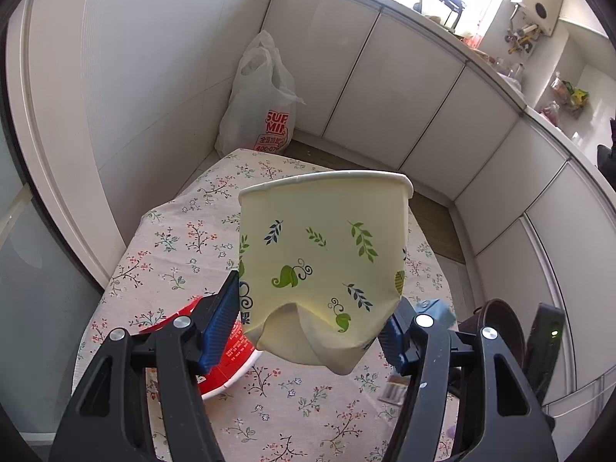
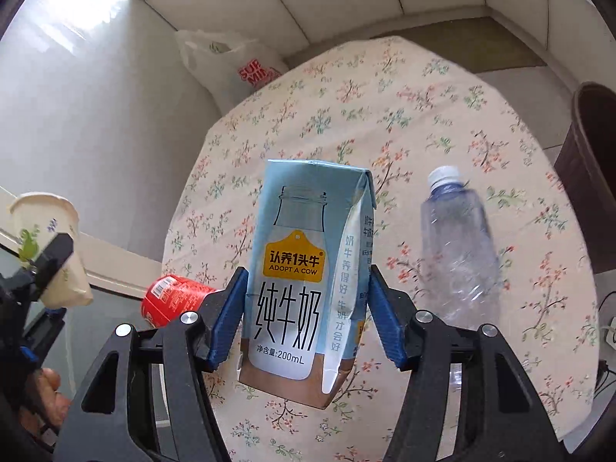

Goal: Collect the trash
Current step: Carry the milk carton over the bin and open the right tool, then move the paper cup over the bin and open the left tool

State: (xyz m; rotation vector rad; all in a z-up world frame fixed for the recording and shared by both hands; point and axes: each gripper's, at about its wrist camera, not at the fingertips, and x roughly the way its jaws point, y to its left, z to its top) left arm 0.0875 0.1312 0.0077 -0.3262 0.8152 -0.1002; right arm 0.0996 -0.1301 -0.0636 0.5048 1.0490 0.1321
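Left gripper [image 1: 308,331] up off the table, its 2 blue ribbed pads [image 1: 221,323] clamped on the crumpled base of a pale yellow paper cup printed with green and navy leaves [image 1: 323,250]; the cup stands rim-up, its bottom crushed inward between the jaws; a partial Chinese character shows by the left pad, too cut off to read. Below and left of it, a red and white paper tub [image 1: 227,350] lies tipped on the round table with the floral cloth [image 1: 192,238], small white print on its side too fine to make out. Behind the table, against the white cabinet doors [image 1: 385,88], a white plastic shopping bag [image 1: 258,104] sits on the floor, red letters "SUP" and "MI" and digits "400-07" visible.

Over to the right wrist view: right gripper [image 2: 306,308] closed on a light blue 200mL milk carton [image 2: 304,269], held upright above the cloth; yellow badge reads "认养1头牛 ADOPT A COW", big black "纯牛奶" below, then "净含量:200mL". To its right a clear crinkled plastic water bottle with a white cap [image 2: 458,246] lies on the cloth, cap pointing away. At the far right edge, a dark brown bin [image 2: 593,177] stands just beside the table.
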